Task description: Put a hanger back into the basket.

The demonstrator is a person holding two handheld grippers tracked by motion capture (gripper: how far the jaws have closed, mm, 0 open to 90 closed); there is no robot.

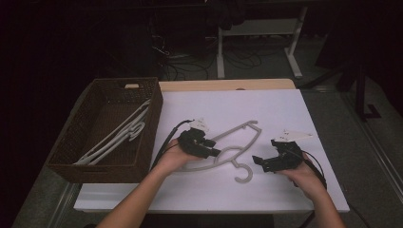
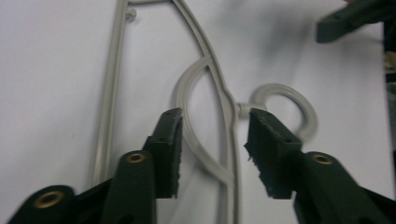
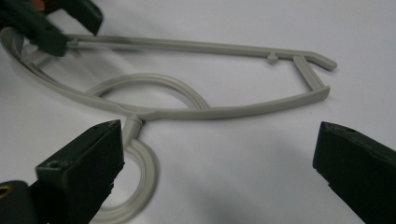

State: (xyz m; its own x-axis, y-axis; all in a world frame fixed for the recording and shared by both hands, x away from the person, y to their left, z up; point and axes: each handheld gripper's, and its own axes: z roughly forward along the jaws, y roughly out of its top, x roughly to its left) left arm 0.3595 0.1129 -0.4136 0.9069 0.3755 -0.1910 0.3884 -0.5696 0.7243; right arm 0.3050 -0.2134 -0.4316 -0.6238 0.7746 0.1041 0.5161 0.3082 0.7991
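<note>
- A grey plastic hanger (image 1: pixel 228 151) lies flat on the white worktop (image 1: pixel 285 109), roughly midway between the two hands, its hook (image 1: pixel 244 173) curling toward the person's side.
- The left gripper (image 1: pixel 202 145) sits over the hanger's left part, held in the person's left hand (image 1: pixel 173 156).
- In the left gripper view its jaws stand apart on either side of the hanger's curved inner brace (image 2: pixel 187 116), near the neck where the hook (image 2: pixel 285 107) joins; the pads do not press on the plastic, so the hanger is not gripped.
- The right gripper (image 1: pixel 268 161) rests on the worktop just right of the hook, held in the right hand (image 1: pixel 306 178).
- In the right gripper view its jaws are wide open, with the hook (image 3: pixel 135 186) just beside the left-hand jaw and nothing between them but bare worktop.
- A brown wicker basket (image 1: pixel 76 156) stands at the worktop's left edge, well apart from the loose hanger.
- Inside it lie more pale hangers (image 1: pixel 119 135), stacked at a slant.
</note>
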